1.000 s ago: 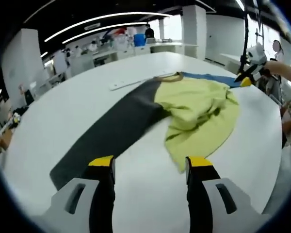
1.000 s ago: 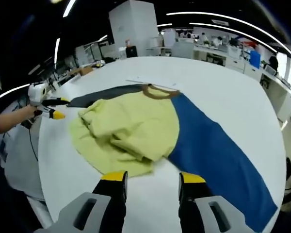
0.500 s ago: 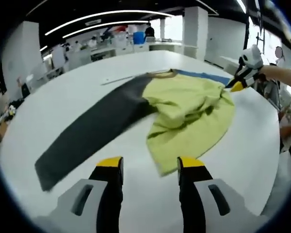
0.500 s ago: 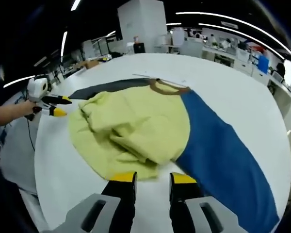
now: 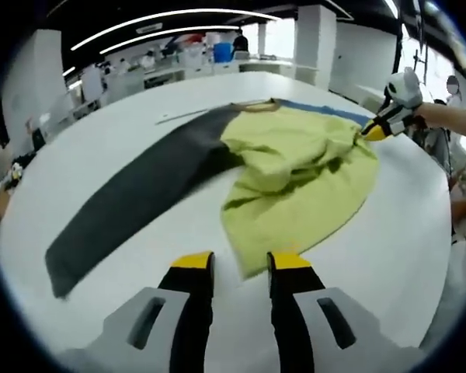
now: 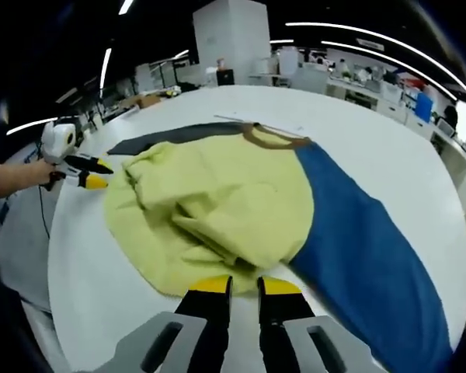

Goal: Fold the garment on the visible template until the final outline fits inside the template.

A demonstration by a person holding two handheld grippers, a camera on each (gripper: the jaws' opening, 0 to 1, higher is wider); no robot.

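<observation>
A yellow-green garment [image 5: 295, 179] lies crumpled on the round white table [image 5: 85, 148]. Its dark grey sleeve [image 5: 132, 210] stretches to one side and its blue sleeve [image 6: 357, 233] to the other, with a brown collar [image 6: 272, 140] at the far edge. My left gripper [image 5: 241, 263] is low at the near hem, its jaws narrowed but still apart around the hem corner. My right gripper [image 6: 245, 286] is at the opposite hem, its jaws almost together on the cloth edge. The right gripper [image 5: 375, 130] also appears at the garment's far side, and the left gripper [image 6: 97, 173] at the garment's left edge.
A thin white strip [image 6: 245, 122] lies on the table beyond the collar. A person's hand [image 5: 443, 116] holds the far gripper past the table edge. Desks, pillars and a blue container [image 5: 223, 53] stand in the background. Bare tabletop surrounds the garment.
Both grippers moved in to the garment's hem from opposite sides and lowered, and their jaws narrowed steadily. The garment itself has hardly shifted.
</observation>
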